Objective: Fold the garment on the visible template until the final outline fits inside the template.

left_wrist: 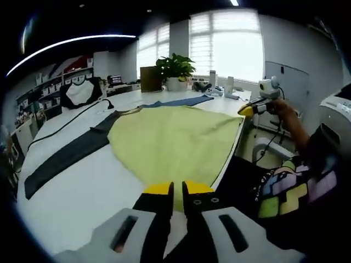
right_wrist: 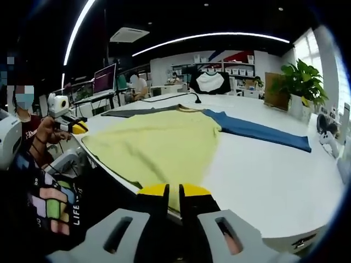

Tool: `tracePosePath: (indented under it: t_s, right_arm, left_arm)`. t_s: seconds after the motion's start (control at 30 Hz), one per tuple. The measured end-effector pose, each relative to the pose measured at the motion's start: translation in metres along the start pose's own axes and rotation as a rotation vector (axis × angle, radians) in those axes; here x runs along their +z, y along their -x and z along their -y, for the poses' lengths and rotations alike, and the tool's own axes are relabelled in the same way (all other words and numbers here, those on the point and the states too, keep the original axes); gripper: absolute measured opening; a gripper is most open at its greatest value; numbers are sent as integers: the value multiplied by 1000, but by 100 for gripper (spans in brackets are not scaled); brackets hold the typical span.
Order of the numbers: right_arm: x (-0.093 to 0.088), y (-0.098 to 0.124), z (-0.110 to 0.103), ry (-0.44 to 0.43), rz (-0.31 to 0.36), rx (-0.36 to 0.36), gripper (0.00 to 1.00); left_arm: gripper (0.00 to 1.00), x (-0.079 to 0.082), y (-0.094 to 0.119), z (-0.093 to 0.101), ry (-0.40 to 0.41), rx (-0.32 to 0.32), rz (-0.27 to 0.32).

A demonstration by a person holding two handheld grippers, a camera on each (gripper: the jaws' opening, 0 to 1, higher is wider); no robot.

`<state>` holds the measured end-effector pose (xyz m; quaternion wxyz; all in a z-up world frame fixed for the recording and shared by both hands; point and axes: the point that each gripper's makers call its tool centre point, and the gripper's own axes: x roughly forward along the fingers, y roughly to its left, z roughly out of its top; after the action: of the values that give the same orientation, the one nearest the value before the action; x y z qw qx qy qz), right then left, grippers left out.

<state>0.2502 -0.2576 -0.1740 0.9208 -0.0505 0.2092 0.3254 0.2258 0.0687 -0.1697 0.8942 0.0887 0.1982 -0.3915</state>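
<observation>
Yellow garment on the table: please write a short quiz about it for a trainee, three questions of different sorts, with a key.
1. True or false: the garment lies on the floor.
2. Which colour is the sleeve that points toward the plant? A red, B blue, C white.
3. Fill in: the left claw is ____ on the garment's near edge.

Key: 1 false, it lies on the white table; 2 B; 3 shut.
</observation>
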Motion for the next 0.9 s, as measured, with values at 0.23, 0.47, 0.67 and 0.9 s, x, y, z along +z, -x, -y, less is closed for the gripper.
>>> tracePosePath:
  t_s: [0.23, 0.47, 0.67, 0.9]
  right_arm:
    - [0, -8, -27, 67, -33, 102, 13]
    - [-5, -20, -31, 81, -67, 122, 20]
    - [-7, -23, -30, 68, -79, 121, 20]
    - [-12, -23, -25, 59, -110, 91, 18]
  left_arm:
    - [10, 3, -8, 22, -30, -81, 7]
    - [15, -5, -22, 33, -15, -132, -15]
    - [15, -2, -28, 30, 34, -129, 10]
    - [15, -7, -36, 29, 60, -131, 11]
